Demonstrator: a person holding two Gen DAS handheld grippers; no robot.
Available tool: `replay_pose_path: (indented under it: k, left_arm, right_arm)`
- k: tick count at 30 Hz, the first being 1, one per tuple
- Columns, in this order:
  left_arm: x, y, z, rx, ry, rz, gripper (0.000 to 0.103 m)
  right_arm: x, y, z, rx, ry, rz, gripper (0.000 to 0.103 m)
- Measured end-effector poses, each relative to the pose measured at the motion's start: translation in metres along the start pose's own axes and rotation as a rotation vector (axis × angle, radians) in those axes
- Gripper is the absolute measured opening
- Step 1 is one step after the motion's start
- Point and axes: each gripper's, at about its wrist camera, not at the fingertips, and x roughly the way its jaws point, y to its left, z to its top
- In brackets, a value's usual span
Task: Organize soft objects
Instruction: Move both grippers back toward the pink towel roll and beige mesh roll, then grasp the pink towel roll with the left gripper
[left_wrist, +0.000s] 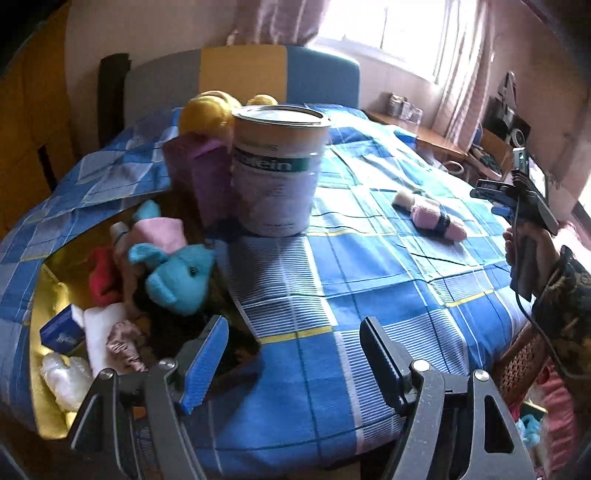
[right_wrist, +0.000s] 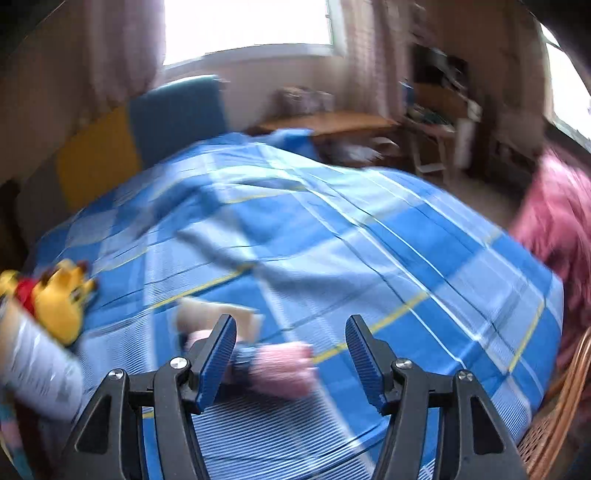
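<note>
Open bedspread (left_wrist: 369, 266): bare from centre to the near edge.
Tin (left_wrist: 280, 170): upright, blocks far centre-left.
Toy pile (left_wrist: 162, 266): crowds the left.
Pink soft toy (left_wrist: 430, 218): lies alone, far right.

Left gripper (left_wrist: 291, 358) tilts downward, its fingers (left_wrist: 207, 363) spread with nothing between them. Right gripper (right_wrist: 291, 360) also tilts downward, fingers (right_wrist: 364, 363) apart and empty, gripped by a hand (left_wrist: 532, 251).

Daylit room, one view sharp, one smeared
The curtained window (left_wrist: 388, 29) blows out to white glare; the right wrist view is heavily motion-blurred across the blue checked bedspread (right_wrist: 332, 240); fisheye bending darkens every corner
</note>
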Motion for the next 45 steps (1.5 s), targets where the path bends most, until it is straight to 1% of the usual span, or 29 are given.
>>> replay_pose_path:
  k: [1, 2, 4, 7, 9, 12, 19, 23, 26, 28, 31, 32, 34, 37, 39, 40, 41, 43, 45]
  left_arm:
    - [0.003, -0.005, 0.002, 0.013, 0.003, -0.007, 0.074]
    - [0.005, -0.009, 0.004, 0.021, 0.007, -0.011, 0.074]
    - [0.014, -0.020, 0.009, 0.042, 0.025, -0.023, 0.074]
    - [0.025, -0.034, 0.016, 0.070, 0.028, -0.013, 0.075]
    - [0.037, -0.046, 0.023, 0.091, 0.052, -0.022, 0.075]
    - [0.056, -0.066, 0.031, 0.131, 0.077, -0.034, 0.075]
    - [0.085, -0.103, 0.041, 0.198, 0.118, -0.067, 0.075]
    - [0.098, -0.119, 0.047, 0.216, 0.131, -0.088, 0.075]
    - [0.105, -0.130, 0.053, 0.226, 0.127, -0.108, 0.075]
    - [0.112, -0.136, 0.057, 0.216, 0.141, -0.135, 0.074]
    - [0.123, -0.146, 0.065, 0.217, 0.160, -0.154, 0.074]
    - [0.126, -0.149, 0.068, 0.213, 0.164, -0.164, 0.072]
    - [0.134, -0.157, 0.075, 0.212, 0.181, -0.195, 0.062]
    - [0.145, -0.170, 0.088, 0.219, 0.188, -0.239, 0.062]
    - [0.152, -0.180, 0.096, 0.250, 0.169, -0.244, 0.062]
    - [0.155, -0.187, 0.101, 0.280, 0.159, -0.250, 0.064]
    - [0.159, -0.195, 0.105, 0.324, 0.150, -0.271, 0.066]
    - [0.166, -0.210, 0.112, 0.413, 0.121, -0.273, 0.080]
    - [0.170, -0.227, 0.117, 0.538, 0.071, -0.253, 0.081]
  right_arm:
    - [0.004, -0.012, 0.001, 0.068, 0.028, 0.006, 0.062]
    - [0.004, -0.024, 0.002, 0.140, 0.024, 0.031, 0.062]
    - [0.005, -0.037, 0.001, 0.191, 0.033, 0.048, 0.062]
    - [0.017, -0.047, -0.004, 0.264, 0.108, 0.086, 0.062]
    - [0.019, -0.049, -0.007, 0.272, 0.133, 0.086, 0.062]
    - [0.021, -0.044, -0.008, 0.274, 0.140, 0.104, 0.062]
    - [0.018, -0.044, -0.008, 0.276, 0.126, 0.112, 0.062]
    - [0.015, -0.046, -0.007, 0.283, 0.115, 0.113, 0.062]
    - [0.015, -0.049, -0.006, 0.297, 0.111, 0.113, 0.062]
    - [0.015, -0.052, -0.006, 0.314, 0.109, 0.116, 0.062]
    - [0.015, -0.056, -0.006, 0.341, 0.106, 0.118, 0.062]
    - [0.014, -0.059, -0.006, 0.352, 0.102, 0.117, 0.062]
    - [0.013, -0.063, -0.005, 0.373, 0.094, 0.115, 0.062]
    - [0.015, -0.069, -0.006, 0.407, 0.102, 0.133, 0.062]
    - [0.015, -0.072, -0.007, 0.425, 0.107, 0.140, 0.062]
    - [0.016, -0.074, -0.007, 0.434, 0.108, 0.146, 0.062]
    - [0.016, -0.075, -0.007, 0.442, 0.108, 0.149, 0.062]
    - [0.016, -0.078, -0.008, 0.460, 0.109, 0.160, 0.062]
    - [0.017, -0.080, -0.008, 0.477, 0.113, 0.169, 0.062]
